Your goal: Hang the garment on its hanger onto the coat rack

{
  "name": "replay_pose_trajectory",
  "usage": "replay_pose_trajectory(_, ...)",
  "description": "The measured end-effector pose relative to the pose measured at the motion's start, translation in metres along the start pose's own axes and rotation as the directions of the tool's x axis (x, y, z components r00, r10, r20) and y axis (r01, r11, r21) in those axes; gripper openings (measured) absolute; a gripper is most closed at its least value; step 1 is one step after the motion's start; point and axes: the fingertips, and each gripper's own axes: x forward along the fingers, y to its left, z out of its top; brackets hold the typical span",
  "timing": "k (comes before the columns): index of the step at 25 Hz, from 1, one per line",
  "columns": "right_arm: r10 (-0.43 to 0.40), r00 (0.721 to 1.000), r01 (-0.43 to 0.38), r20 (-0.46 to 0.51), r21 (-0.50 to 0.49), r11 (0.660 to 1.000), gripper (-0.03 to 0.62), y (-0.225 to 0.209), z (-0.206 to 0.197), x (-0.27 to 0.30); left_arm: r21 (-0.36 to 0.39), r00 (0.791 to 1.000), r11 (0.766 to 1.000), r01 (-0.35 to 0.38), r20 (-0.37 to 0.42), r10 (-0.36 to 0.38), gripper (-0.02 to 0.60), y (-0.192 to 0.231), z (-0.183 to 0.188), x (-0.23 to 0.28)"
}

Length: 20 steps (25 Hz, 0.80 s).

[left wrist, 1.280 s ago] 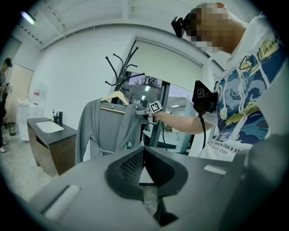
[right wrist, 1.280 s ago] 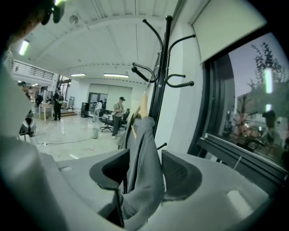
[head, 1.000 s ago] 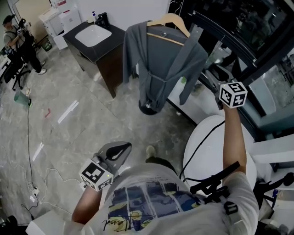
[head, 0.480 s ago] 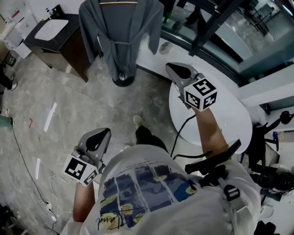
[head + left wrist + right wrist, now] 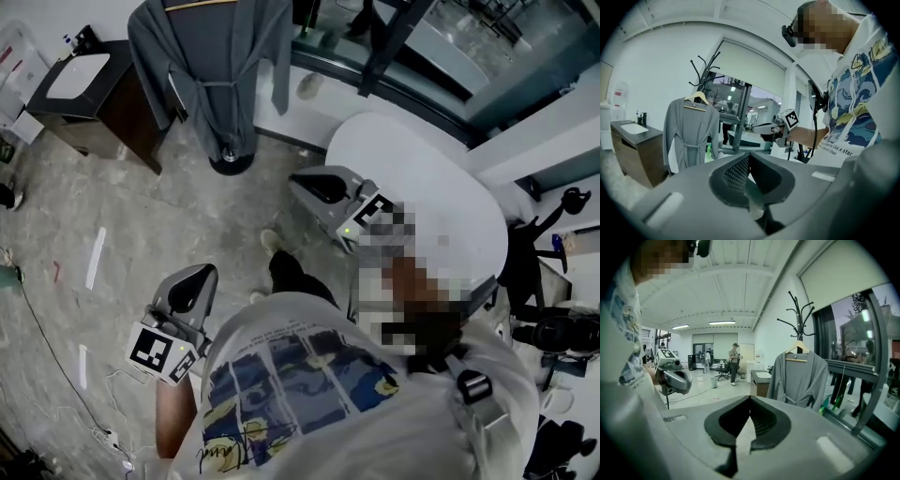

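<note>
Hanging on coat rack (image 5: pixel 799 310), grey robe (image 5: pixel 799 376) on hanger (image 5: pixel 797 348), left gripper (image 5: pixel 749 157) and right gripper (image 5: pixel 750 399) jaws clenched empty

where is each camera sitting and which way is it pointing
Head view: on the person's head, facing steeply down; shows shirt, left gripper, right gripper.
Left gripper view: on the left gripper, looking along its shut jaws toward the grey robe; shirt at right.
Right gripper view: on the right gripper, along its shut jaws toward the coat rack; shirt at left.
Shared: all show the grey robe; each gripper view shows the other gripper.
</note>
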Motion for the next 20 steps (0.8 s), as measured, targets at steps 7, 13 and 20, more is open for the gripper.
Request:
replay_pose_trajectory(7, 0.090, 0.996, -0.090, -0.019, 0.003, 0.996, 0.002, 0.052, -0.012, 0.004, -0.002, 1.000, 1.000, 0.023, -0.012, -0.024, 0.003, -0.012, -0.005, -0.002)
replay_pose_trajectory(13, 0.128, 0.991, -0.128, -0.026, -0.021, 0.991, 0.002, 0.071, -0.013, 0.003, 0.003, 0.999, 1.000, 0.030, -0.013, -0.030, 0.003, -0.016, -0.006, 0.000)
replay_pose_trajectory(20, 0.168, 0.985, -0.169, -0.026, -0.048, 0.984, 0.002, 0.088, -0.011, -0.003, 0.009, 0.999, 0.999, 0.034, -0.016, -0.034, 0.003, -0.025, -0.008, -0.001)
